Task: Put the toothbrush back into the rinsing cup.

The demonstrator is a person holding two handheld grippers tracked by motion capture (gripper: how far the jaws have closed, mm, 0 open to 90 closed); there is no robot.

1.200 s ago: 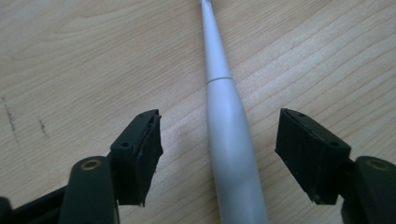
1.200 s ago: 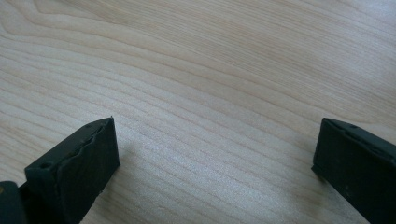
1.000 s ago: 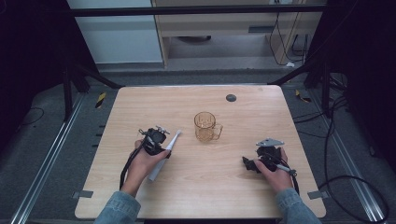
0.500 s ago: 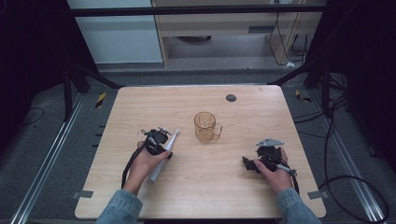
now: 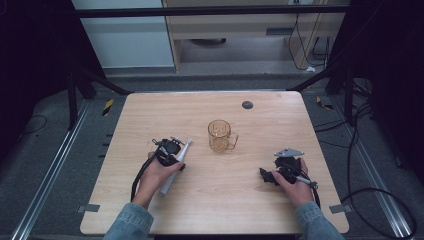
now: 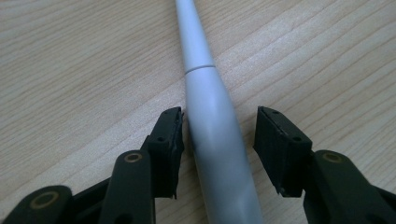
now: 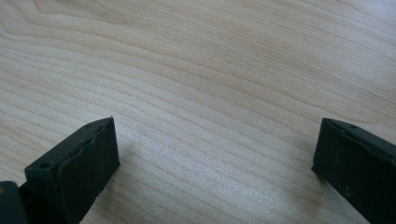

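A slim white plastic electric toothbrush (image 5: pixel 176 164) lies flat on the pale wooden worktop (image 5: pixel 210 210), left of centre. Its long axis runs diagonally: the narrow head end points far and right, toward a clear amber glass mug (image 5: pixel 220 135) standing near the middle, while the thick handle end points near and left.

The left gripper (image 6: pixel 219 149) straddles the handle; its jaws have just been closing, one pad touching the handle's side while the other is apart from it, so the grip is not yet tight. The right gripper (image 7: pixel 215 158) rests low over bare wood at the near right, jaws spread wide with nothing between them.
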